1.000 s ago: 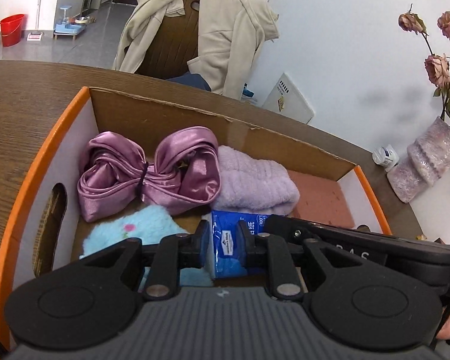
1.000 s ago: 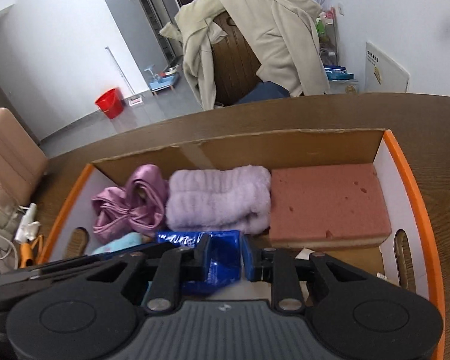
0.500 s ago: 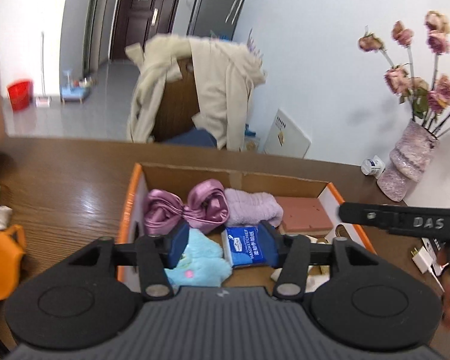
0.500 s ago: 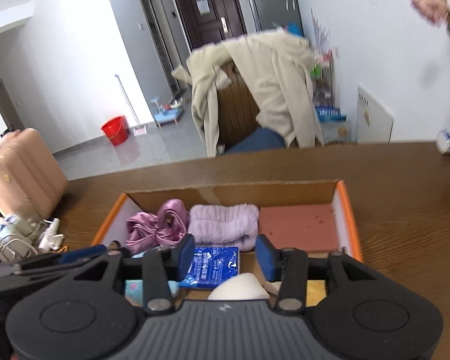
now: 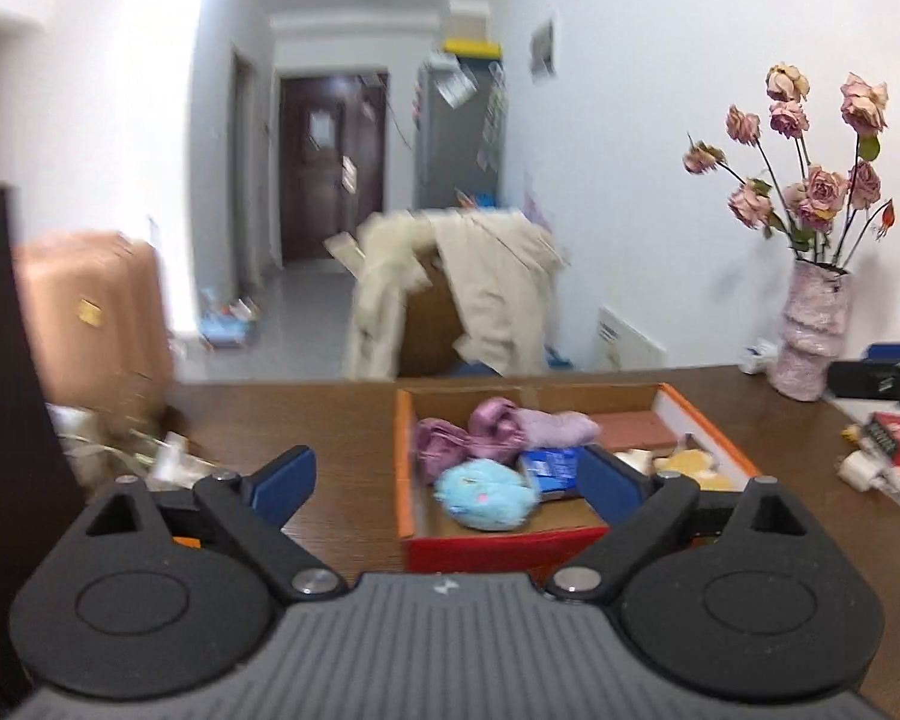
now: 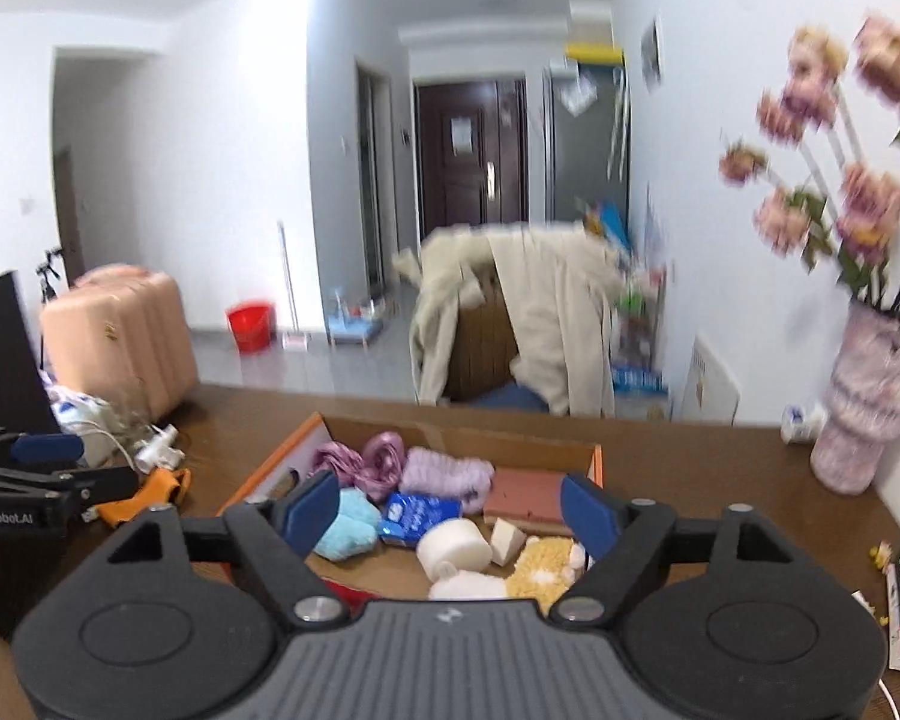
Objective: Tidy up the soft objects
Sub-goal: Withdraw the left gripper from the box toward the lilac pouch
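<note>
Close to finished, by the look of it: left gripper (image 5: 445,477) and right gripper (image 6: 448,511) spread wide, just opened, with nothing between the jaws, both well clear of the cardboard box (image 5: 403,468). Packed inside from the left: satin bow (image 5: 468,435), blue plush (image 5: 486,492), tissue pack (image 5: 549,468), lilac towel (image 5: 555,426), pink sponge (image 5: 630,429); perhaps only straightening left. Around it: suitcase (image 5: 90,312), cable clutter (image 5: 150,456) on the brown wooden table (image 5: 342,420), coat-draped chair (image 5: 468,300), vase (image 5: 810,330) of dried roses.

White walls all round, a grey tiled floor (image 6: 306,363) running down the hallway to a dark brown door (image 6: 471,150). A beige coat (image 6: 546,324) drapes over a wooden chair. A peach suitcase (image 6: 120,342) stands left, beside a red bucket (image 6: 250,324). A vase (image 6: 867,402) of dried pink roses sits on the wooden table (image 6: 690,462).
</note>
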A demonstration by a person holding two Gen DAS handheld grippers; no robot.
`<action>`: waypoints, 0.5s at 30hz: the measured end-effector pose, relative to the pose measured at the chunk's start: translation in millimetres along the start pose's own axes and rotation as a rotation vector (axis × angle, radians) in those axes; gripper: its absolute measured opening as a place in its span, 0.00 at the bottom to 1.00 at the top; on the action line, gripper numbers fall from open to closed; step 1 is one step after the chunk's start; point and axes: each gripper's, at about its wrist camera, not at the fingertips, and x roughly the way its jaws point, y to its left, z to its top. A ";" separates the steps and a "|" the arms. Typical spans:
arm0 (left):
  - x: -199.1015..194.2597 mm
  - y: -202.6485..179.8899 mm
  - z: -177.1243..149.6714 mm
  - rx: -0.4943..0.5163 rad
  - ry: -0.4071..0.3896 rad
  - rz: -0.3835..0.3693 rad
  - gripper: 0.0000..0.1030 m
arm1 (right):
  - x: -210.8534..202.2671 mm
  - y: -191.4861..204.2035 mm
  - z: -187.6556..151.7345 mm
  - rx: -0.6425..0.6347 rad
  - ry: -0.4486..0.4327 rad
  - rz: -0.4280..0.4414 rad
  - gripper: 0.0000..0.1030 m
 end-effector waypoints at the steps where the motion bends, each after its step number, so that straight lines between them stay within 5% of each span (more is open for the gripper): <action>1: -11.8 -2.2 -8.4 0.005 -0.036 0.019 0.94 | -11.3 3.6 -8.0 -0.004 -0.029 0.004 0.80; 7: -82.4 -12.6 -66.8 0.010 -0.151 0.053 1.00 | -74.2 24.7 -68.7 -0.029 -0.163 -0.007 0.85; 12: -124.9 -19.8 -125.0 0.008 -0.171 0.080 1.00 | -120.8 40.5 -126.5 -0.013 -0.258 -0.043 0.89; 15: -142.7 -15.5 -152.0 -0.040 -0.150 0.070 1.00 | -138.0 49.8 -162.8 0.013 -0.236 -0.030 0.89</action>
